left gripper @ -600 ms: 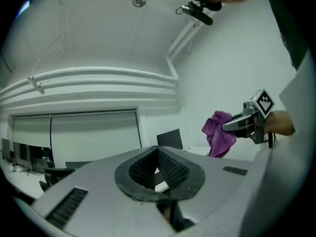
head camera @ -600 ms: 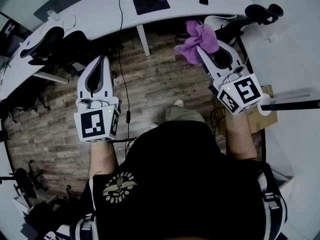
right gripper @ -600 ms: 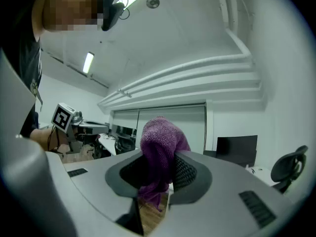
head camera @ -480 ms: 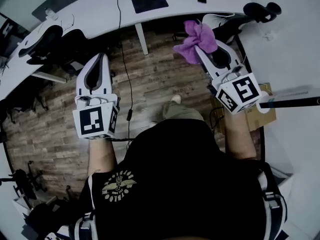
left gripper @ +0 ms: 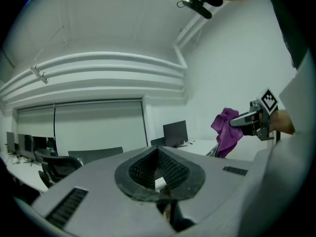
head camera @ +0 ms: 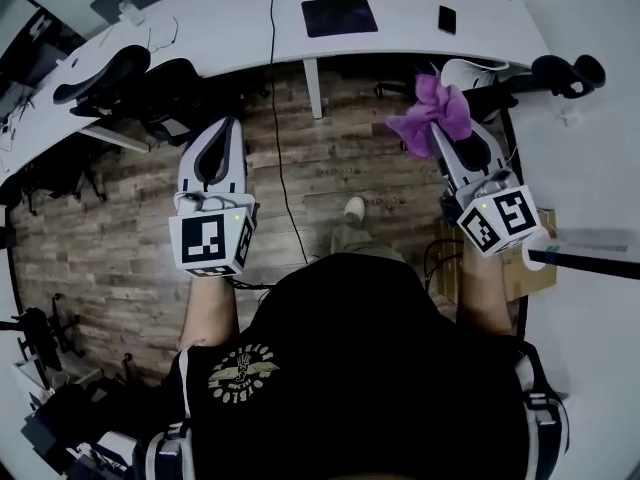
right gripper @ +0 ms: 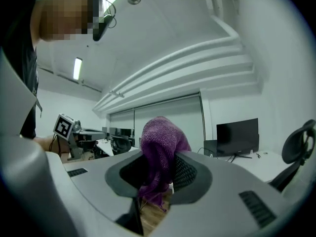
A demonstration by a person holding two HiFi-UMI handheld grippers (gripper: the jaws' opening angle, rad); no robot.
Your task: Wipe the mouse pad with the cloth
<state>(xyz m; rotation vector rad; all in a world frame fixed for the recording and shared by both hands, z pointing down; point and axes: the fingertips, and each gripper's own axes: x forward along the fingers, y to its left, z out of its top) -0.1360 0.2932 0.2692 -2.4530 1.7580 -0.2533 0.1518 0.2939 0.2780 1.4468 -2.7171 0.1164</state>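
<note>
Purple and loosely knitted, the cloth (head camera: pixel 432 115) is bunched at the tip of the right gripper (head camera: pixel 447 140), whose jaws are pinched on a fold near its middle so that a soft lump stands above them and a ragged end hangs below. The person stands on the wooden floor (head camera: pixel 130 238), back from the long white desk (head camera: pixel 230 28). Both tools are raised at chest level, a carrying pose that probably keeps the cloth off the floor on the way to the work. The left gripper (head camera: pixel 222 138) has its jaws drawn together with nothing between them. It is held out level on its own side, well apart from the cloth, and appears free to steady the pad once wiping begins. The mouse pad (head camera: pixel 340 15) lies flat on the desk, a dark rectangle with squared edges. It sits apart from a phone (head camera: pixel 447 19) to its right, with cables trailing behind it, and is far from both grippers. No dirt or marks can be made out on it from the head view, which shows it too small for that. Black office chairs (head camera: pixel 110 73) stand pushed in along the left stretch of the desk. Nothing touches the pad yet, so the wiping looks not yet begun, and the cloth must first be brought across and lowered onto it.
</note>
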